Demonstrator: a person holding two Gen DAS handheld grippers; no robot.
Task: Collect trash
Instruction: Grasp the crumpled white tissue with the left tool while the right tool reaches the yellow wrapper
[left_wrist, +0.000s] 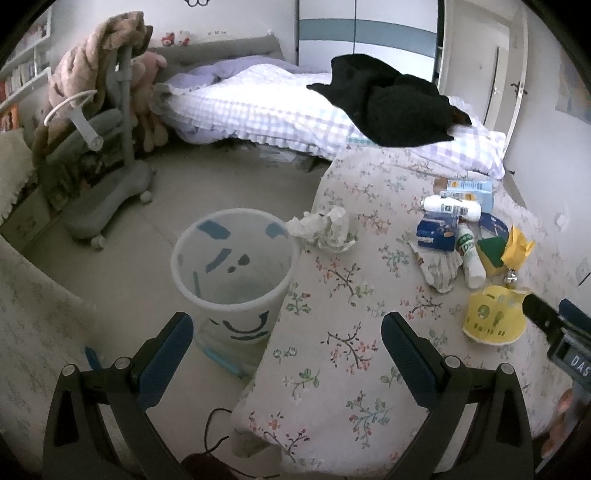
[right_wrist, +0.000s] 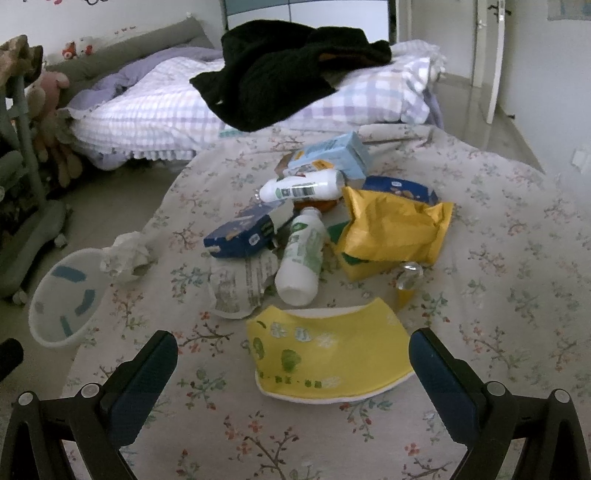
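Yellow flattened paper cup (right_wrist: 328, 354) lies before the empty, spread right gripper (right_wrist: 293, 363): straddle squarely, then clamp.

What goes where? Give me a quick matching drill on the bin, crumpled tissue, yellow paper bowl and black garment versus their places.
Things:
1. bin
2. crumpled tissue
3. yellow paper bowl
4. black garment

Places:
A. on the checked bedding
B. on the floor beside the floral cover
C. at the floral cover's edge, near the bin
D. just ahead of the open right hand-held gripper

Pairs: 1-B, 2-C, 3-D, 4-A
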